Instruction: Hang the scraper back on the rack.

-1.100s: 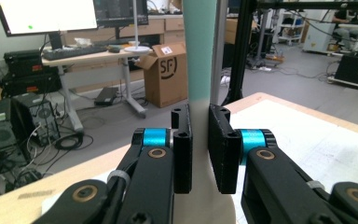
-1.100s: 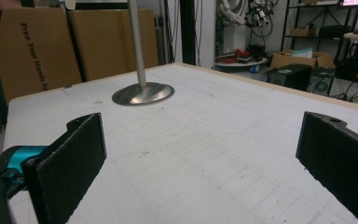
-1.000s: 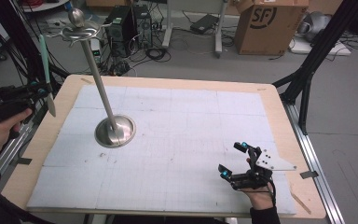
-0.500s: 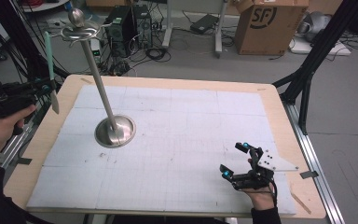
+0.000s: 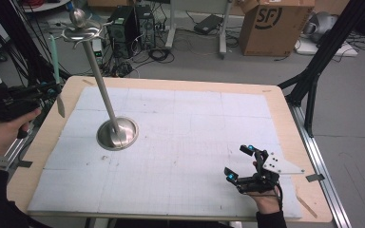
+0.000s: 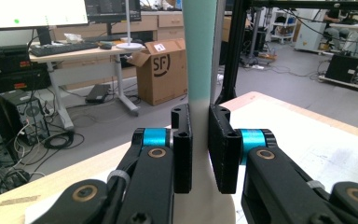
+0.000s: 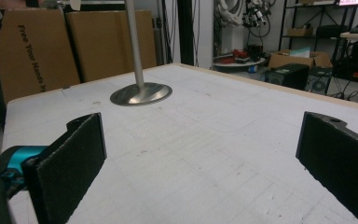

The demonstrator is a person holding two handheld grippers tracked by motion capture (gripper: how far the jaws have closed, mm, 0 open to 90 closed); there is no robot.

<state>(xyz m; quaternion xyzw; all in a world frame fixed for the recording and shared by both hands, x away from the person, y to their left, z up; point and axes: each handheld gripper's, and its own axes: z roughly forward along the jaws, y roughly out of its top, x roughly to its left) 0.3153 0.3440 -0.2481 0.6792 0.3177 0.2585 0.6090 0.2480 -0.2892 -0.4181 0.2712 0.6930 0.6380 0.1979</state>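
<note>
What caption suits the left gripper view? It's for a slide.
Left gripper clamps a teal-handled utensil upright.

SF cardboard box on floor — computer tower nearby.

"SF" on cardboard box, perhaps "Free Your Hands" on brown carton

- The metal stand rises tall from its round base on the left half of the mat; you must go around its pole.
- Its hooked top overhangs the far-left corner.
- Between the base and your right gripper, the mat lies bare and open.
- The whole right and far side of the mat is free.
</note>
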